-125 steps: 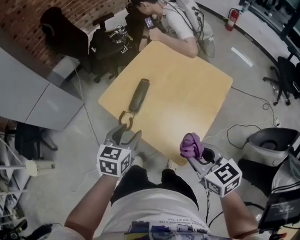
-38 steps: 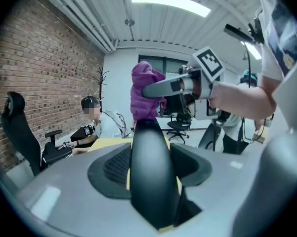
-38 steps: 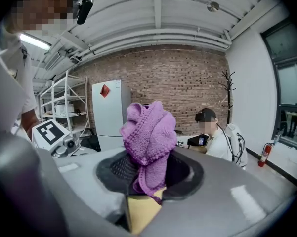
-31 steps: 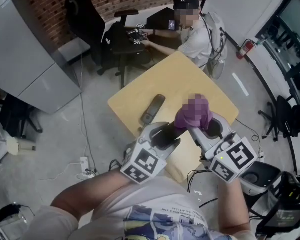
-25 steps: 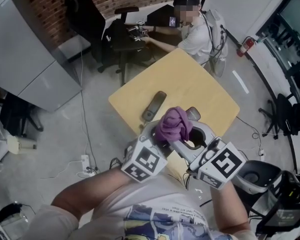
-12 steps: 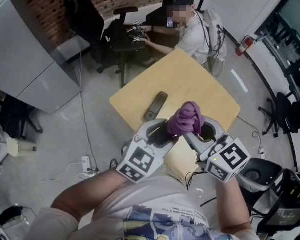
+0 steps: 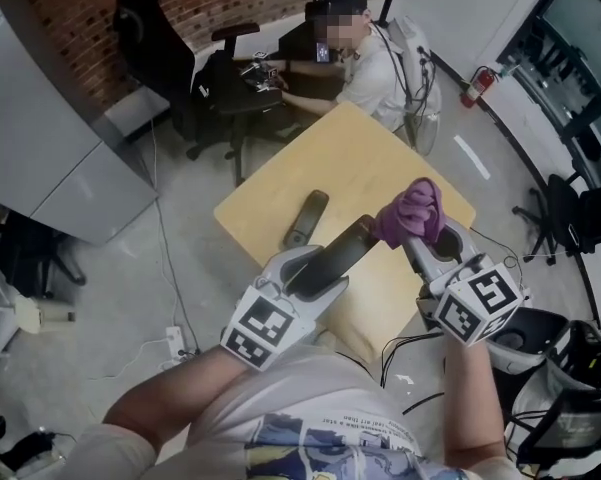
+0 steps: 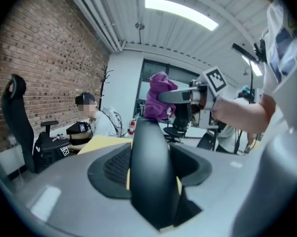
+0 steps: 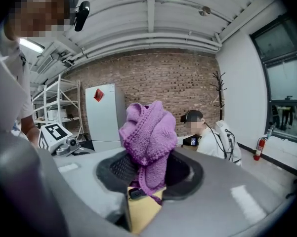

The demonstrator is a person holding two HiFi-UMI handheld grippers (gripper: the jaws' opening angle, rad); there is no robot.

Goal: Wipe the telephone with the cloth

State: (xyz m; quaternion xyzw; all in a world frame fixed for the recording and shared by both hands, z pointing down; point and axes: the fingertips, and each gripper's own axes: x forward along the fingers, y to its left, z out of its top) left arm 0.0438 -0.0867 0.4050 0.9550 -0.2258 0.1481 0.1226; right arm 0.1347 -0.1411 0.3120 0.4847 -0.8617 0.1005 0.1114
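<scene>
At the far left of the head view stands a grey cabinet [image 7: 50, 158], and behind it is a black office chair [image 7: 155, 38] against the brick wall. A wooden bench [image 7: 380, 153] sits in the middle of the floor, with a seated person [image 7: 365, 58] at its far edge.

On the bench's left part lies a dark grey slab [image 7: 306, 218], flat and apart from both grippers. It may be the telephone's cradle, though from this height that is not certain.

Just to the right of it and nearer the camera, the left gripper [image 7: 315, 268] is raised above the bench's near edge. Its jaws are clamped on the lower part of a black telephone handset [image 7: 342, 250]. In the left gripper view the handset fills the gap between the pads and rises straight away from the camera. In the head view its free end slants up and to the right.

At that free end is a bunched purple knitted cloth [image 7: 416, 208], touching the tip of the handset or very nearly so. The right gripper [image 7: 427, 240] has its jaws closed on the lower folds of the cloth, and the bulk of it stands up above the pads.

Further right, a red fire extinguisher [image 7: 473, 86] stands by the wall.
</scene>
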